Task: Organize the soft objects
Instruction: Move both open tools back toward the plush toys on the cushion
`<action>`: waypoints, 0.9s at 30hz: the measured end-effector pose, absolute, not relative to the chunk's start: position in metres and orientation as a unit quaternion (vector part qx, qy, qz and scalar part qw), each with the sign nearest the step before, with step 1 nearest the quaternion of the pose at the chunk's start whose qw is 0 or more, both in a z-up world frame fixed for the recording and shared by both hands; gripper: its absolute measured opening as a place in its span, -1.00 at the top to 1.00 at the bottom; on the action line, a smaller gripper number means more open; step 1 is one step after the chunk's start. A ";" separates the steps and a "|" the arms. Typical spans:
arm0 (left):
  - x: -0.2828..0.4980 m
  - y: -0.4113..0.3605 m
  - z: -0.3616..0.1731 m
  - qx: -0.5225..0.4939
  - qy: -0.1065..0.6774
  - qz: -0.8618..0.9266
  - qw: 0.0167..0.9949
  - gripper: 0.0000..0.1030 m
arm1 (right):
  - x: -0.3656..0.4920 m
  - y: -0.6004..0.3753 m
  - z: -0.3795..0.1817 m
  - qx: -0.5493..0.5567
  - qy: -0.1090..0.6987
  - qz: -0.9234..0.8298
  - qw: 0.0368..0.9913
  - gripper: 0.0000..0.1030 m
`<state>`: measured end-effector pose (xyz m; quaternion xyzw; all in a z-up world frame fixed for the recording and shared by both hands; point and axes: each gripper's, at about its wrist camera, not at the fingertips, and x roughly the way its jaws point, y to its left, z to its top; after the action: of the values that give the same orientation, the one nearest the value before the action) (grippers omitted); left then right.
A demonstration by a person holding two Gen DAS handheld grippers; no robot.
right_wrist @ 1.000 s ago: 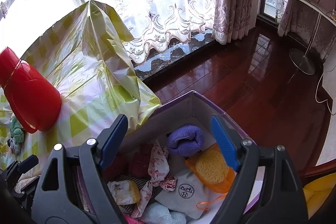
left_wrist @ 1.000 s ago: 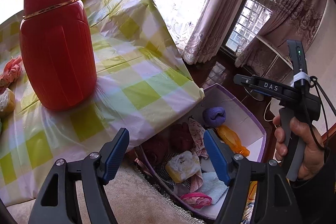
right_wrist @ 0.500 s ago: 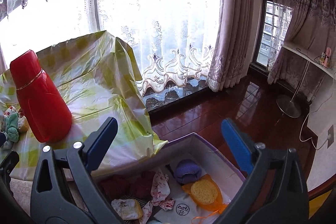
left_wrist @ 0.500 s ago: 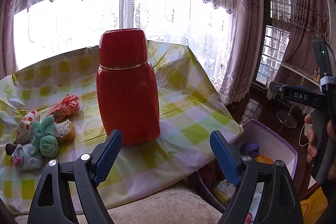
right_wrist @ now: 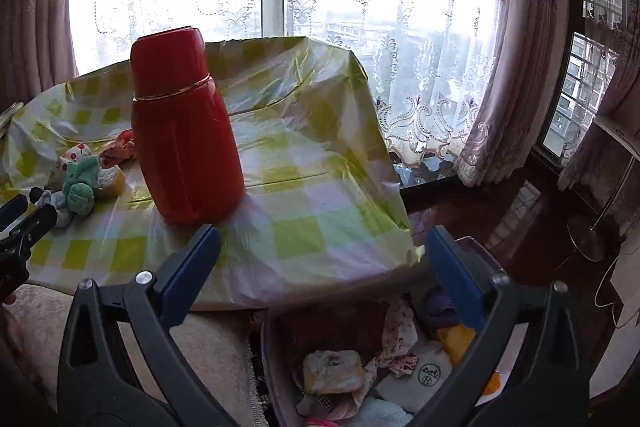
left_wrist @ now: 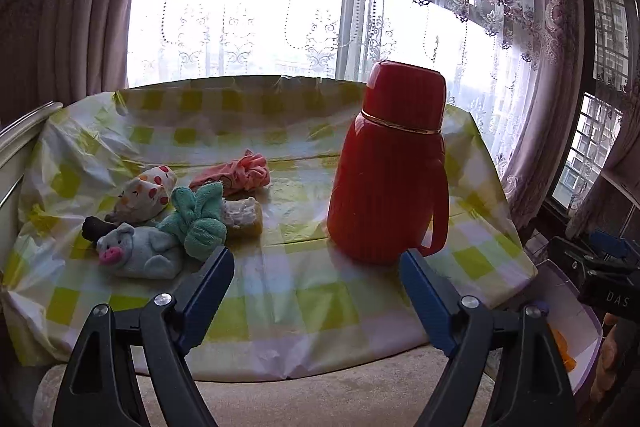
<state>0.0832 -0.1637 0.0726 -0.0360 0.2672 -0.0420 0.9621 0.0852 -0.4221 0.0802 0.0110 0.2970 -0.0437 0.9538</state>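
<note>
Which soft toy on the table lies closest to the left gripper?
The grey pig plush, nearest the left gripper; the green towel bunny and the others sit farther back.

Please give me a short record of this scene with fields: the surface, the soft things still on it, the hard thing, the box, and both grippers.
surface: table with a green checked cover
soft things on table: pig toy, green cloth, spotted cloth, pink cloth, sponge
hard thing: red flask, upright
box: beside the table, holds soft things
left gripper: open, empty
right gripper: open, empty
</note>
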 end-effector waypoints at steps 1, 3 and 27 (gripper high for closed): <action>0.083 -0.157 0.072 -0.043 0.267 -0.036 0.962 -0.64 | 0.086 -0.413 0.079 0.010 0.301 -0.024 0.953 -0.98; 0.083 -0.142 0.070 -0.063 0.267 -0.027 0.961 -0.64 | 0.087 -0.394 0.074 0.007 0.310 0.003 0.951 -0.98; 0.121 0.038 0.030 -0.263 0.317 0.112 0.904 -0.63 | 0.140 -0.245 0.046 -0.032 0.370 0.140 0.918 -0.98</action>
<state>0.1205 0.0382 0.0296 -0.2626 0.3174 0.1116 0.9043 0.1401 -0.2452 0.0463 -0.0322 0.3698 0.1397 0.9180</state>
